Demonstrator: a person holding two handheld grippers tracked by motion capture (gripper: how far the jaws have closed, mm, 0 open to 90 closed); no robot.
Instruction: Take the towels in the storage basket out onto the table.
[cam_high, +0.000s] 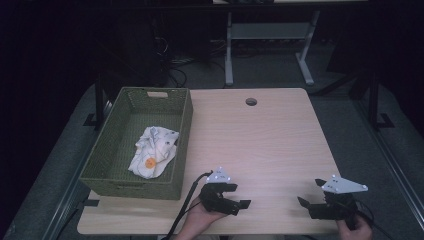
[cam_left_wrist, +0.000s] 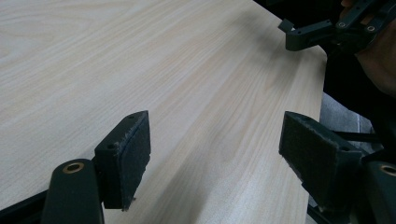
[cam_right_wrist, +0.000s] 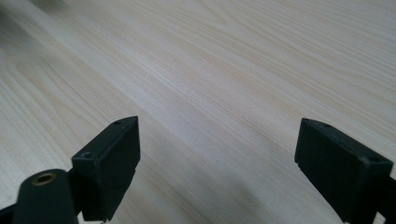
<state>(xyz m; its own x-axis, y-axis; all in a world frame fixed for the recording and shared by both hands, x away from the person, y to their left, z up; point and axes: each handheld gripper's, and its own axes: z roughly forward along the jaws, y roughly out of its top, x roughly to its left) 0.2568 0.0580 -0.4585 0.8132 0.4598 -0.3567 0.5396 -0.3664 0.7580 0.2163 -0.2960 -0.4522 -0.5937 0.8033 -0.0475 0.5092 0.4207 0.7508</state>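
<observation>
A crumpled white cloth (cam_high: 152, 151) with an orange spot lies inside a green woven basket (cam_high: 184, 131) on the left of the light wooden table (cam_high: 270, 140). My left gripper (cam_high: 241, 195) rests low near the table's front edge, held by a hand, pointing right, open with nothing between its pads (cam_left_wrist: 215, 140). My right gripper (cam_high: 310, 192) sits at the front right, pointing left, open and empty over bare wood (cam_right_wrist: 219, 140). In the left gripper view the right gripper (cam_left_wrist: 306, 33) shows far off at the top right.
The basket has a handle slot (cam_high: 157, 94) in its far wall. A round cable hole (cam_high: 251, 101) sits near the table's far edge. A black cable (cam_high: 187, 200) trails from the left gripper. White desk legs (cam_high: 229, 55) stand on the floor behind.
</observation>
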